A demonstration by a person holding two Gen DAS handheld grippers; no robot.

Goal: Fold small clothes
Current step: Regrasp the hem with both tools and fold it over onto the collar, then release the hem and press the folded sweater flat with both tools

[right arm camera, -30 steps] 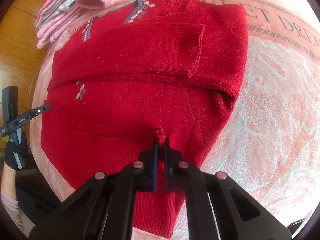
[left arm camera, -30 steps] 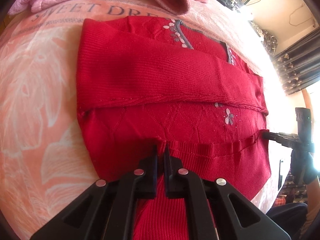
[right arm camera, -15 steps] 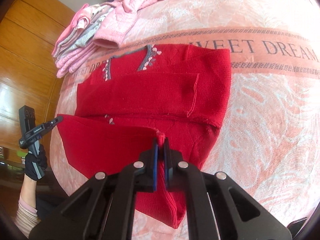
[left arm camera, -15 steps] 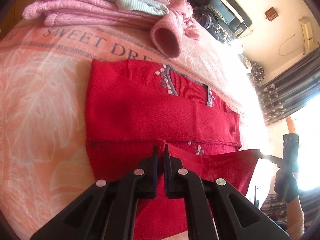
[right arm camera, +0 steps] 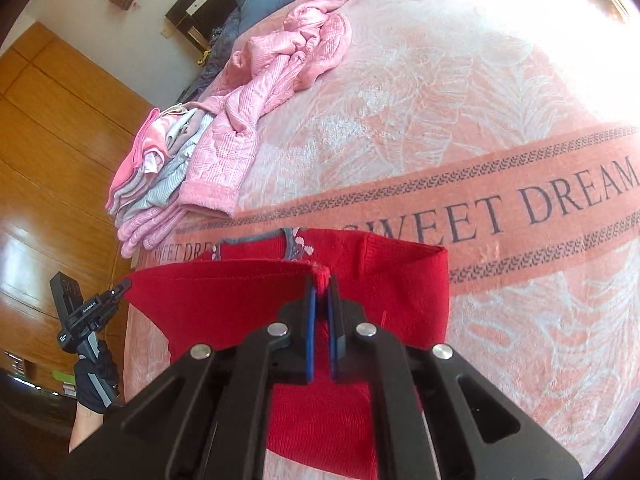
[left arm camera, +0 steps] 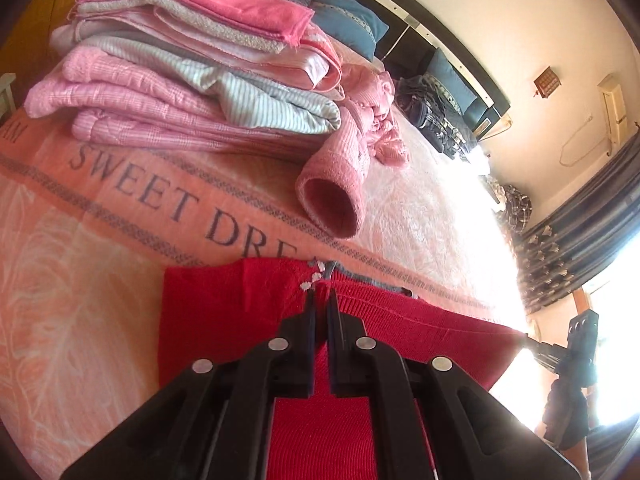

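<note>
A red knit sweater [left arm camera: 224,320] with a grey, flower-trimmed neckline lies on the pink bedspread. My left gripper [left arm camera: 320,300] is shut on its bottom hem, lifted and carried up close to the neckline. In the right wrist view the same red sweater [right arm camera: 400,280] is half doubled over, and my right gripper [right arm camera: 322,280] is shut on the other end of the hem, near the collar. The raised hem stretches taut between both grippers. The far gripper [right arm camera: 86,314] shows at the left edge, held by a gloved hand. The sweater's lower body is hidden under the lifted fold.
A stack of folded pink and striped clothes [left arm camera: 192,76] sits beyond the sweater, with a pink sleeve cuff [left arm camera: 332,208] lying toward it. A crumpled pink jacket [right arm camera: 288,56] lies further up the bed. Blue pillows [left arm camera: 348,20] rest by the headboard. Wooden wardrobe panels [right arm camera: 48,160] stand at the left.
Both grippers have lifted the sweater's bottom hem and carried it forward toward the neckline, doubling the lower half over the folded sleeves. Both stayed shut throughout.
</note>
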